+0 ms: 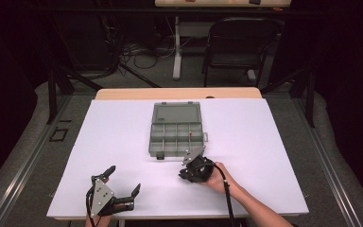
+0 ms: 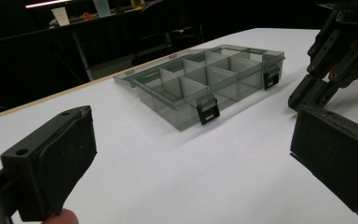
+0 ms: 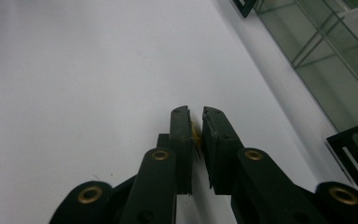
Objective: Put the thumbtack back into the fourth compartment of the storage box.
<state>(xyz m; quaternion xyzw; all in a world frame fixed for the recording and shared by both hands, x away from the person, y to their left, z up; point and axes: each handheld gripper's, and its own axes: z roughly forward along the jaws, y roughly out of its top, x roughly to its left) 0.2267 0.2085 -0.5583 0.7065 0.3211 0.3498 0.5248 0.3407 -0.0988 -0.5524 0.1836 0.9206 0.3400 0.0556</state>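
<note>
A smoky clear organizer box (image 1: 177, 137) lies open in the middle of the white table, its lid (image 1: 176, 113) folded back and its compartments (image 2: 205, 79) mostly bare. One compartment holds a small red piece (image 1: 189, 134). My right gripper (image 1: 185, 176) rests low on the table just in front of the box's right corner. In the right gripper view its jaws (image 3: 196, 112) are shut on a small yellow thing (image 3: 196, 134), too hidden to name. My left gripper (image 1: 123, 180) sits near the front edge, left of centre, open wide and holding nothing (image 2: 191, 163).
The box's two black latches (image 2: 208, 110) face the front. The table's front edge (image 1: 170, 216) runs right behind both hands. A folding chair (image 1: 238, 45) and a desk leg (image 1: 177, 47) stand beyond the far edge.
</note>
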